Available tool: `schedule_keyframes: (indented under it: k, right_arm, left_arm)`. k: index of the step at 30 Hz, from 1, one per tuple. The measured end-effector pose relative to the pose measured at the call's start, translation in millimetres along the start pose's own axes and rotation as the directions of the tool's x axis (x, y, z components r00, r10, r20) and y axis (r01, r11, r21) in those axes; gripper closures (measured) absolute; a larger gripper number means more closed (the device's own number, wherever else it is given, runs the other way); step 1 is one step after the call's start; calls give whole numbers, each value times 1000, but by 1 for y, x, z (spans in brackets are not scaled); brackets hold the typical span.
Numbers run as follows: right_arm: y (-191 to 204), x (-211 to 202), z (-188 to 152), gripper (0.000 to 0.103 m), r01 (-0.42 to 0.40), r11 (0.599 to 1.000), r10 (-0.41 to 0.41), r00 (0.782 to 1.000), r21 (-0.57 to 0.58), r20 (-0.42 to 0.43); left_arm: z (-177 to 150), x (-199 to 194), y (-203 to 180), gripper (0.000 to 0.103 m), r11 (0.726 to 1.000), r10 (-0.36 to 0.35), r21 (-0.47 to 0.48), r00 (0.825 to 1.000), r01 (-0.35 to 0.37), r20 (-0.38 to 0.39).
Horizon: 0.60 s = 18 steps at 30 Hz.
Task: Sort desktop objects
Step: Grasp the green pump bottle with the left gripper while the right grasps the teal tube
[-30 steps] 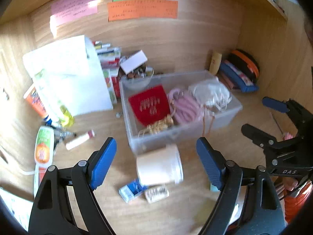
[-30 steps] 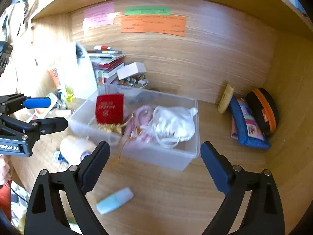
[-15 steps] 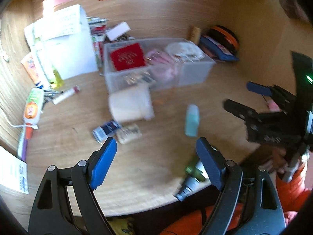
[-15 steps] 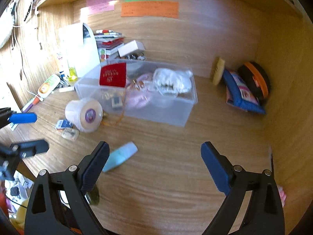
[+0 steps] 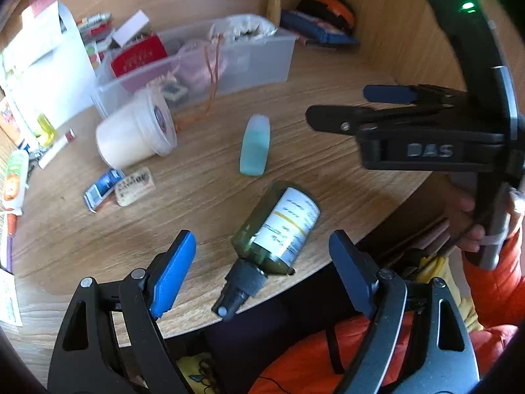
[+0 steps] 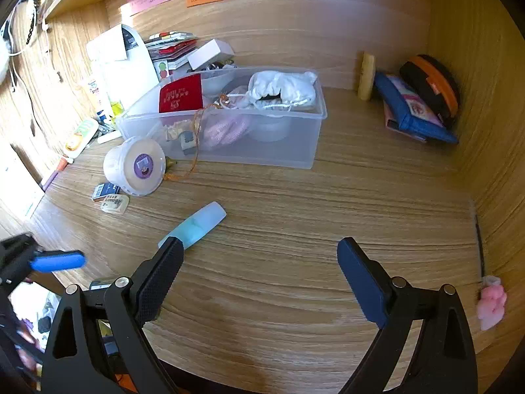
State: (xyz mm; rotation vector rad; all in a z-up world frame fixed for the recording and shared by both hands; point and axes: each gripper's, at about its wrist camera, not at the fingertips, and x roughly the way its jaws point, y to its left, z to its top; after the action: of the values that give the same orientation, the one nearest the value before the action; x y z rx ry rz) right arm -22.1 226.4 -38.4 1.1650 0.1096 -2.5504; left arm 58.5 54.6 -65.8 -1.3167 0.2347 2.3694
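We hold our left claw [image 5: 262,262] with its jaws spread wide and nothing between the pads; a dark green bottle [image 5: 277,226] lies on its side just ahead of them, its black cap poking over the desk [image 5: 197,197] edge. Beyond it lies a pale blue tube [image 5: 255,144]. Our right claw [image 6: 259,275] is likewise gaping and empty, the tube just beyond its left finger, the clear bin [image 6: 262,151] farther ahead.
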Motion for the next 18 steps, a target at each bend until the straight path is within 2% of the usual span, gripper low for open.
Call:
schedule_keyframes:
  k: [1, 3, 5, 10, 18]
  right_arm:
    - [0, 1, 0, 9, -2, 1000, 2, 1000, 1, -3]
    - [0, 5, 1, 9, -8, 1000, 8, 1000, 2, -12]
    - [2, 9, 2, 9, -10, 1000, 10, 1000, 2, -21]
    - [7, 20, 4, 9, -19, 1000, 19, 999, -7, -45]
    - [25, 44, 11, 9, -57, 998, 55, 994, -21, -97]
  left_arm:
    - [0, 4, 2, 26, 1000, -2, -10, 1000, 2, -6]
    - [1, 11, 8, 48, 999, -21, -38, 1000, 20, -21]
    - [2, 16, 14, 61, 997, -42, -66, 999, 40, -24]
    - [4, 15, 28, 61, 995, 5, -101, 1000, -3, 19]
    - [14, 2, 64, 61, 985, 32, -169, 997, -20, 69]
